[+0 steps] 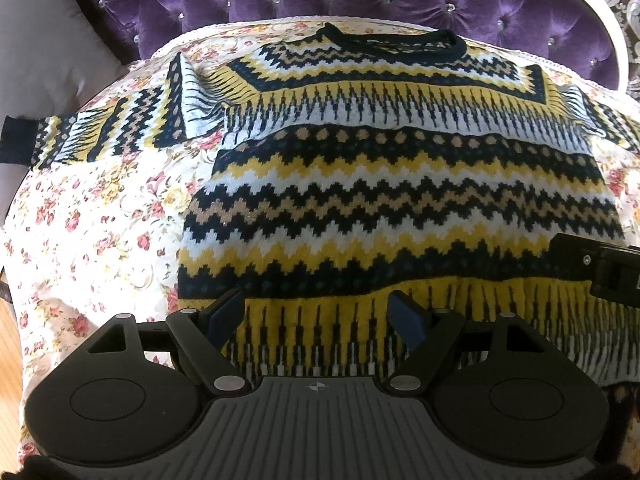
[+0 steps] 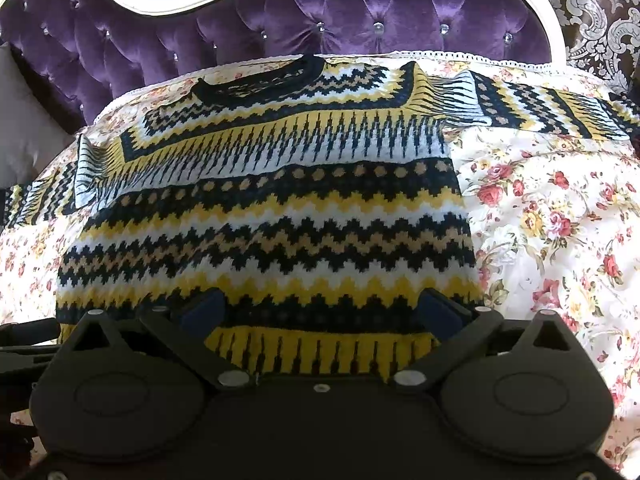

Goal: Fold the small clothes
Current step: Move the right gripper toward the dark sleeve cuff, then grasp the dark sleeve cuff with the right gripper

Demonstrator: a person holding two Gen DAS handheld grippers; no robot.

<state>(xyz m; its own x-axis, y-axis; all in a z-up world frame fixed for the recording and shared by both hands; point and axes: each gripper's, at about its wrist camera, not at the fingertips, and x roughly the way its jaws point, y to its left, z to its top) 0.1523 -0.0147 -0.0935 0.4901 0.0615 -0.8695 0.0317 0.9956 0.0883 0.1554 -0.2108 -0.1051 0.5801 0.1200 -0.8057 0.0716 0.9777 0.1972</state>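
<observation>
Ahead of both my grippers, the knit sweater (image 1: 400, 200) lies flat. My left gripper (image 1: 320, 316) and right gripper (image 2: 320, 312) gape wide, holding nothing; the 2 may pinch the floral quilt (image 2: 540, 220) too.

Chunky knit sweater (image 1: 400, 200), matt floral cotton bedspread (image 1: 100, 220), plush purple velvet headboard (image 2: 280, 20) (glinting studs), matt black plastic gripper body (image 1: 316, 432)

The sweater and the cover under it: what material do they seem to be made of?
The sweater looks like thick knitted yarn, matte; its zigzag bands have stepped, stitch-like edges. The fibre cannot be told. The floral cover looks like thin woven printed fabric, perhaps cotton, slightly quilted, with a lace-like edge.
</observation>
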